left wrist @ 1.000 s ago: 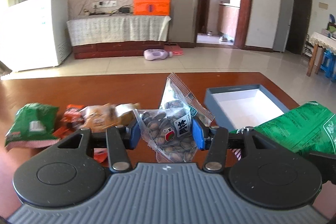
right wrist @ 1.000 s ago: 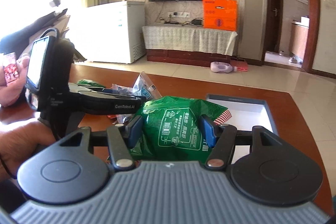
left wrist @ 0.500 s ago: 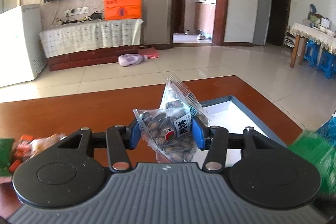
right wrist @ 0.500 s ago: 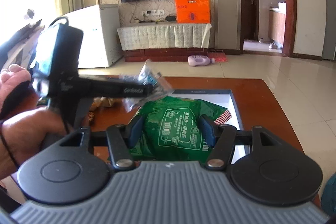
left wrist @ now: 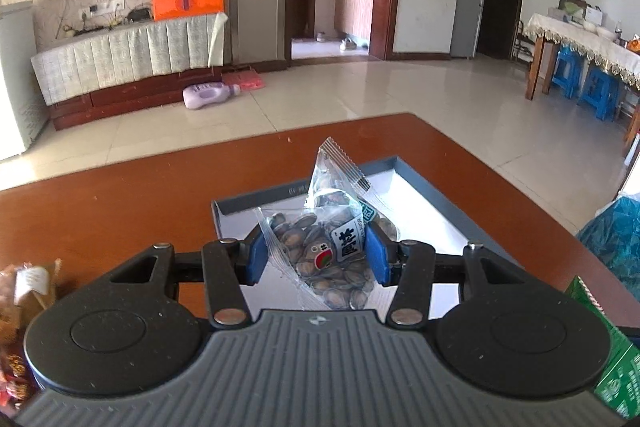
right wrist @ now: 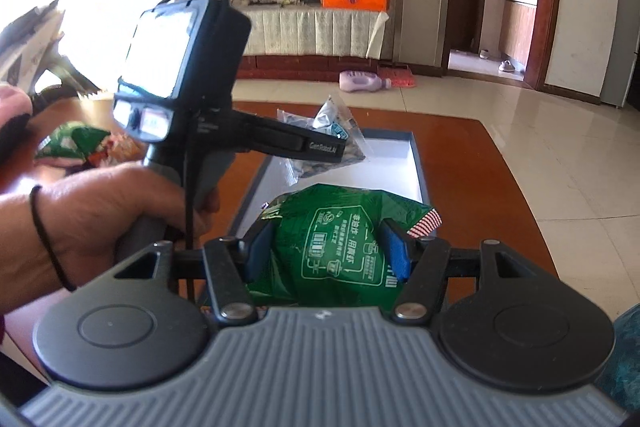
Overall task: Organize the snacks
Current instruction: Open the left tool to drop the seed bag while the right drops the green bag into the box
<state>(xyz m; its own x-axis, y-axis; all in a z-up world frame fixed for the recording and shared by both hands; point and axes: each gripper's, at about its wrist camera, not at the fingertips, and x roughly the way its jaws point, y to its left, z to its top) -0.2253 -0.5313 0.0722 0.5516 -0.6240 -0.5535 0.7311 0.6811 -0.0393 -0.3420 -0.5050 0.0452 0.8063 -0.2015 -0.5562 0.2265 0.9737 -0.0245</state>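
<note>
seed packet (left wrist: 320,247): clear glossy plastic film, crinkled, with a serrated seal; green bag (right wrist: 340,251): shiny printed foil-like plastic; table (left wrist: 120,211): polished reddish wood, smooth; box (left wrist: 424,187): matt grey walls, white inside; gripper pads (left wrist: 253,259): blue, matt; floor tiles (left wrist: 400,99): glossy.

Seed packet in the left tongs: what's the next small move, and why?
Probably lower it a little and open the left tongs. The clear seed packet is clamped between the blue pads and already hangs over the white floor of the grey tray, with no snack visible under it. The right tongs hold the green bag at the tray's near end.
</note>
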